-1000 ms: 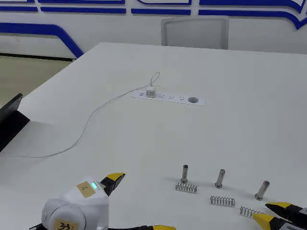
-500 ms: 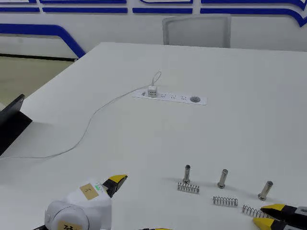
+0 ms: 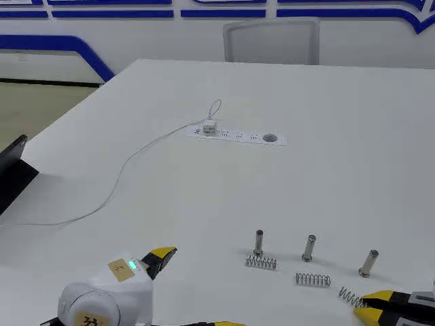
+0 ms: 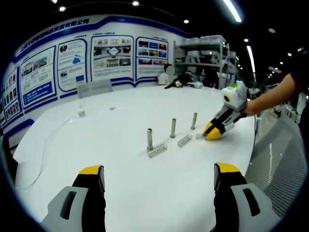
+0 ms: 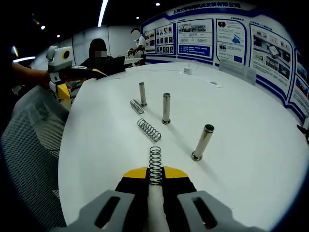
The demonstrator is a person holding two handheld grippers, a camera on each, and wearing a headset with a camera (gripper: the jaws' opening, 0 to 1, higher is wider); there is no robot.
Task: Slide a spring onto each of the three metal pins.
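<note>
The right gripper point(image 5: 154, 178) pinches one end of a thin coiled wire spring point(image 5: 155, 162) in its yellow-tipped jaws, just before the right end of the row of three upright silver metal pins point(image 3: 310, 248). A second spring point(image 3: 312, 278) and a third spring point(image 3: 262, 261) lie flat before the other pins; the left gripper point(image 4: 159, 176), well left of the row, is spread wide.

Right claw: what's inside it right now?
The right claw is closed on the near end of one spring. The rest of the coil sticks out forward, bare. How far the coil reaches back between the yellow tips is covered by them.
</note>
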